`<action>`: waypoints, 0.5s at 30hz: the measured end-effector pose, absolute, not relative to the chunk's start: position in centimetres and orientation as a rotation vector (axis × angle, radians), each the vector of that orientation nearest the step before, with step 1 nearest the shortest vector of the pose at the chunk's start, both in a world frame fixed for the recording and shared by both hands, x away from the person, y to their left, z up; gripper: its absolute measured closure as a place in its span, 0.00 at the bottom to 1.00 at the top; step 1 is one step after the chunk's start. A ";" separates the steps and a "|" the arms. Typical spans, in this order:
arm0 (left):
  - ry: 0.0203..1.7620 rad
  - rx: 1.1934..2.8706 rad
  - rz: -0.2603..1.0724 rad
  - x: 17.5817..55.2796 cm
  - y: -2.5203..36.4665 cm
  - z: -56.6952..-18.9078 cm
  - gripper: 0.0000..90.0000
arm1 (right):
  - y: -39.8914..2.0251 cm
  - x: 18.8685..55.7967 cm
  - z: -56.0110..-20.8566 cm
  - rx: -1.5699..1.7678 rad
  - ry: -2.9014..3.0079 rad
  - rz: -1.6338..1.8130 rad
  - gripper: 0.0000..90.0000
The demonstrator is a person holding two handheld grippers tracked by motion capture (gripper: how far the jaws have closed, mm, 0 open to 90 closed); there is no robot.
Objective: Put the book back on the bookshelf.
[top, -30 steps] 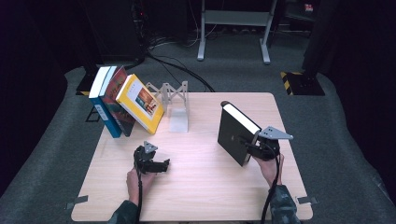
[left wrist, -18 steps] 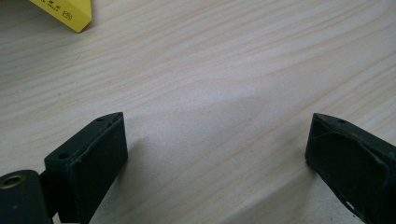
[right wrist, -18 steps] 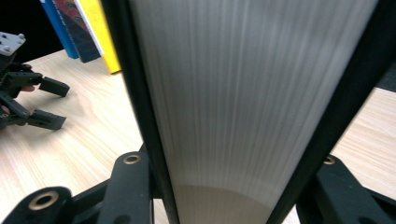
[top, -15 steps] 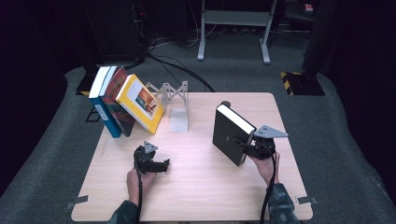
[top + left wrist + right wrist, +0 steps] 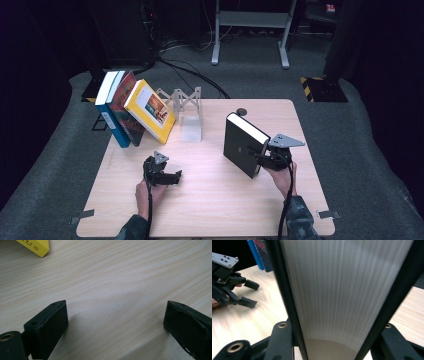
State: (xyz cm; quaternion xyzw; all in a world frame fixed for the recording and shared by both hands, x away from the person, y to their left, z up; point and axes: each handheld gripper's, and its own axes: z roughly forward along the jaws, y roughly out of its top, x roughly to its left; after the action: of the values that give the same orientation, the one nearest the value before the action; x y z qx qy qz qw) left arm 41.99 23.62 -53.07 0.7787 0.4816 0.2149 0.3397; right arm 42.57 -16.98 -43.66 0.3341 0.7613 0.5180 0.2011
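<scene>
Now shifted left toward frame centre and still upright: black book point(image 5: 243, 145), pinched by right gripper point(image 5: 261, 159). Likely bound for book row point(image 5: 134, 107); left gripper point(image 5: 176, 176) spread, idle.

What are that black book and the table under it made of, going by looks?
Black book: dark, matt covers, probably card or cloth, around paper; fine pale page edges show between them. Table: light wood or wood-look laminate with a smooth, dull finish; long grain lines run across it.
</scene>
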 end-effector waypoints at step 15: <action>1.255 2.026 0.557 42.0 23.6 -53.1 0.06 | -15.8 42.6 -43.6 0.873 2.187 1.481 0.59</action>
State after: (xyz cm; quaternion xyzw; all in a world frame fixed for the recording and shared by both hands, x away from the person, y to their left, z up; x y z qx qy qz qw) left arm 41.98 23.60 -53.07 0.7784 0.4822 0.2140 0.3401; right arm 42.63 -15.80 -43.62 0.3089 0.7734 0.5238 0.1791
